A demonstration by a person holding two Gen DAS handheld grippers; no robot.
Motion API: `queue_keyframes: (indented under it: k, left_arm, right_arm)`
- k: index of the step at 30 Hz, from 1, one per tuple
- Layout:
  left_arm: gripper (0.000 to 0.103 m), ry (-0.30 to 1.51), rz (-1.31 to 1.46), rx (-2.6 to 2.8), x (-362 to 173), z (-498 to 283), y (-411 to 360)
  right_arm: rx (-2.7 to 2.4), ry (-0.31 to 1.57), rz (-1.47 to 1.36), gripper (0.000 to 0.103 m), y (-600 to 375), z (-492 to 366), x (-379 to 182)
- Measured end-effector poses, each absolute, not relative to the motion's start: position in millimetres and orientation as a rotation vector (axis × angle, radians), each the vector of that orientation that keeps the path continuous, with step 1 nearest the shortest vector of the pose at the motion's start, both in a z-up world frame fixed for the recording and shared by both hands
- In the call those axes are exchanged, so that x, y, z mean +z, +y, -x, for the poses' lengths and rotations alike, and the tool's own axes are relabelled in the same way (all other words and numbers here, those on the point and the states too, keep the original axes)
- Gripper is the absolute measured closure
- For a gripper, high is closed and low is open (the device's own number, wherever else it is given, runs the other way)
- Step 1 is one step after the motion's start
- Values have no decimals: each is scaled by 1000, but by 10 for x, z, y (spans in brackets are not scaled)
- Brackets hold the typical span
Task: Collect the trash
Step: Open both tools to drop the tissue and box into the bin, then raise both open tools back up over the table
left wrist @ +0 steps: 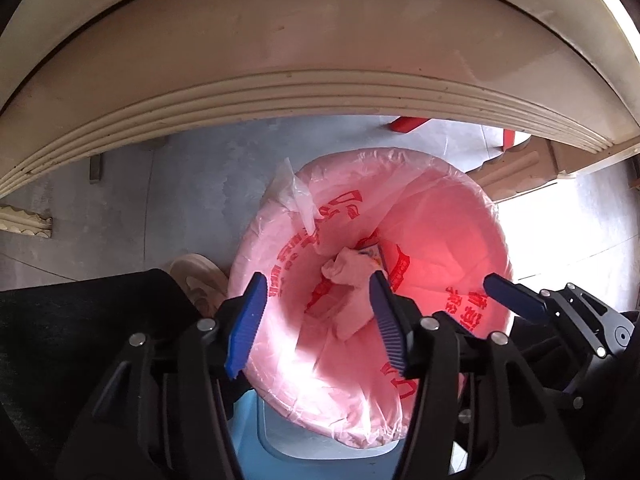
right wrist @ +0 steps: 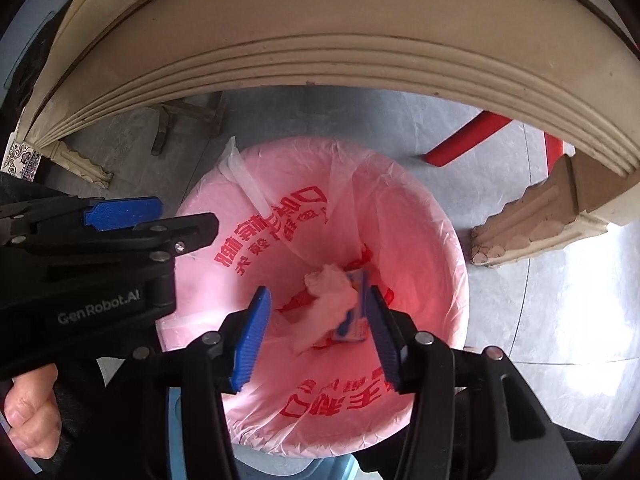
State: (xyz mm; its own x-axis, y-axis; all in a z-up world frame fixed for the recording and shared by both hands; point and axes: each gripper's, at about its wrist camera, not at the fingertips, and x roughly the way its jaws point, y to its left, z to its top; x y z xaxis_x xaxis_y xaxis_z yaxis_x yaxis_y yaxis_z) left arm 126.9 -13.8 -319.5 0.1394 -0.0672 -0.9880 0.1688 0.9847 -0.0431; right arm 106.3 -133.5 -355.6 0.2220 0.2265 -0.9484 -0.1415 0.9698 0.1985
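A bin lined with a pink plastic bag (left wrist: 440, 248) printed in red stands on the floor below both grippers; it also shows in the right wrist view (right wrist: 412, 216). At its bottom lie a crumpled tissue (left wrist: 348, 270) (right wrist: 332, 296) and a small blue and white packet (right wrist: 354, 316). My left gripper (left wrist: 316, 324) is open and empty above the bin's near side. My right gripper (right wrist: 316, 336) is open and empty above the bin, over the trash. The left gripper's body (right wrist: 120, 224) shows at the left of the right wrist view.
A cream table edge (left wrist: 304, 88) (right wrist: 360, 60) arches above the bin. A carved table leg (right wrist: 532, 220) stands right of the bin, red chair legs (right wrist: 468, 140) behind it. The floor is grey tile (left wrist: 160, 200). A shoe (left wrist: 196, 276) is left of the bin.
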Motion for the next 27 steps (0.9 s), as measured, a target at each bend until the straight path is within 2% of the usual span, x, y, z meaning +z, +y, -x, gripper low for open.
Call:
queue_keyframes:
  k: [19, 27]
  left_arm:
    - [44, 1388, -137, -166, -3175, -1181, -187]
    - [43, 1329, -177, -154, -2863, -1013, -96]
  right_arm:
    - [223, 1319, -107, 54, -1451, -1054, -3501]
    - [187, 1276, -153, 54, -1595, -949, -3245]
